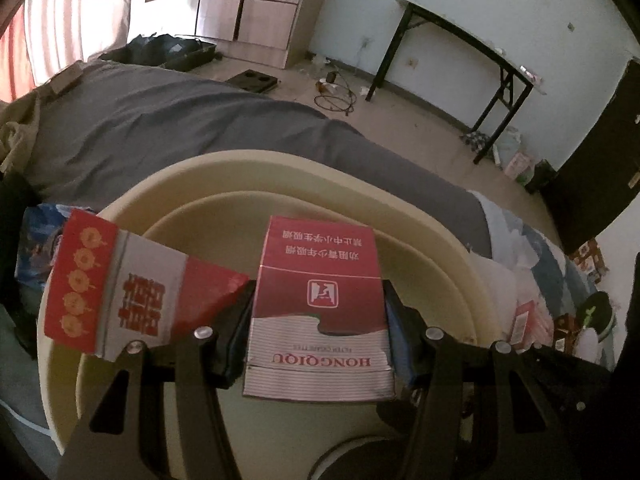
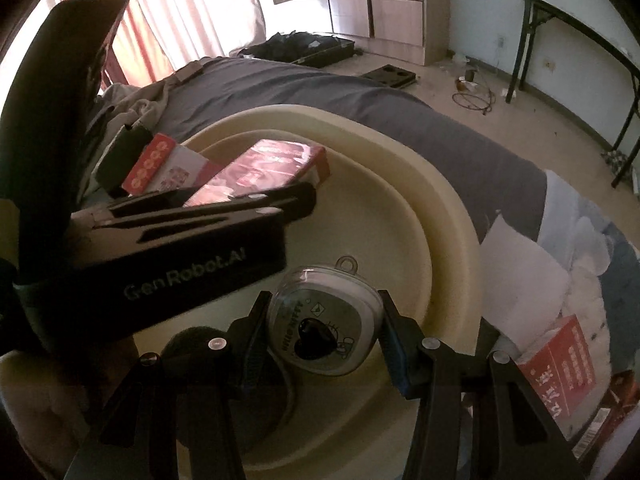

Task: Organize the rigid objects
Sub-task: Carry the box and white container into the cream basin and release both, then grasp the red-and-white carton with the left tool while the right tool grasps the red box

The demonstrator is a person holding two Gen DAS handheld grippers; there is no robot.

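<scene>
My left gripper (image 1: 320, 314) is shut on a red and white cigarette pack (image 1: 320, 280), held by its sides above a cream plastic basin (image 1: 320, 168). A second red and white box (image 1: 120, 288) lies tilted at the basin's left rim. My right gripper (image 2: 325, 320) is shut on a round clear plastic case (image 2: 326, 320) with a cartoon label, low over the basin (image 2: 400, 152). In the right wrist view the left gripper's fingers (image 2: 296, 198) reach in from the left, holding the pack (image 2: 260, 172) next to the second box (image 2: 160, 164).
The basin sits on a bed with a grey sheet (image 1: 180, 120). A white sheet of paper (image 2: 520, 272) and a red box (image 2: 560, 360) lie on the quilt to the right. A black folding table (image 1: 460, 64), a wardrobe and an open suitcase (image 2: 304, 48) stand beyond.
</scene>
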